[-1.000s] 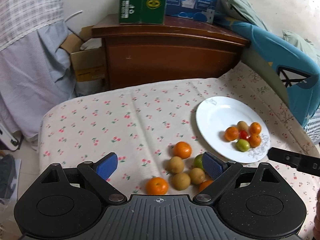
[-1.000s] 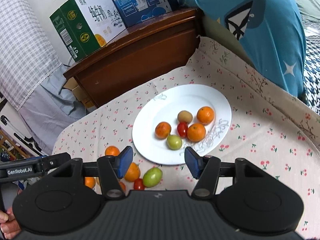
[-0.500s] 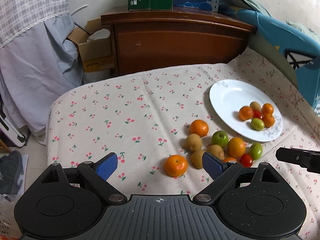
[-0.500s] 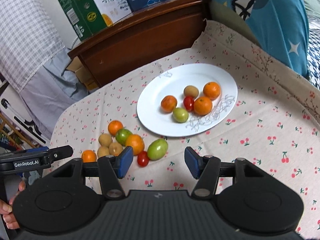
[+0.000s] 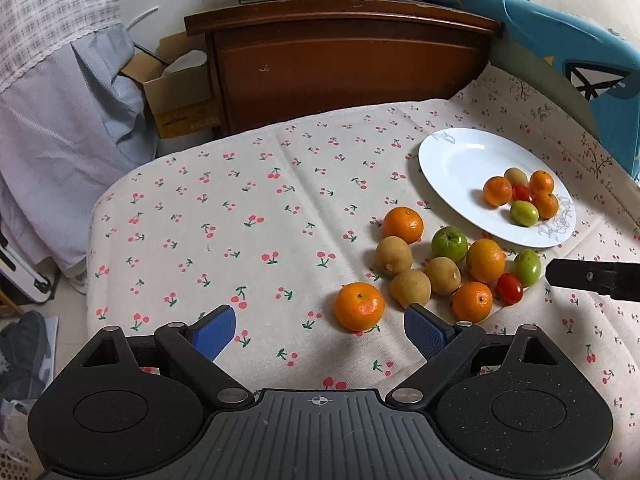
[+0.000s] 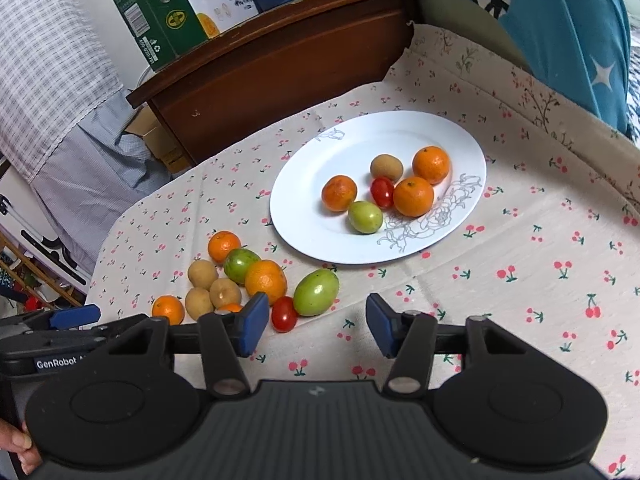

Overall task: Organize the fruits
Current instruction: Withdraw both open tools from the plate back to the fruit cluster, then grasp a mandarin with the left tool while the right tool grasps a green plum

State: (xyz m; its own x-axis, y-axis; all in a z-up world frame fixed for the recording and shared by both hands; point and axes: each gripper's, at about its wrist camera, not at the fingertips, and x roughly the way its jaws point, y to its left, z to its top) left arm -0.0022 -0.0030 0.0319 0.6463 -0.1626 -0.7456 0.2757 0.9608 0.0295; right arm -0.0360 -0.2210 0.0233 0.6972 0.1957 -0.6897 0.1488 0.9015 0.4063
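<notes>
Hovering over the loose fruit pile (image 5: 444, 264) on the cherry-print cloth (image 5: 256, 216), left gripper (image 5: 318, 330) and right gripper (image 6: 316, 322) both have jaws apart, empty. White plate (image 6: 320, 184) already holds 6 fruits. Best next pick looks like the green fruit (image 6: 316, 292) nearest the right jaws; straddle it, close gently. 1 orange (image 6: 230, 307) is partly hidden behind a right finger.

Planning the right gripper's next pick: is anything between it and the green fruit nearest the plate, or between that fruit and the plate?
Nothing visible. The right gripper is open, the green fruit just ahead, bare cloth up to the plate.
</notes>
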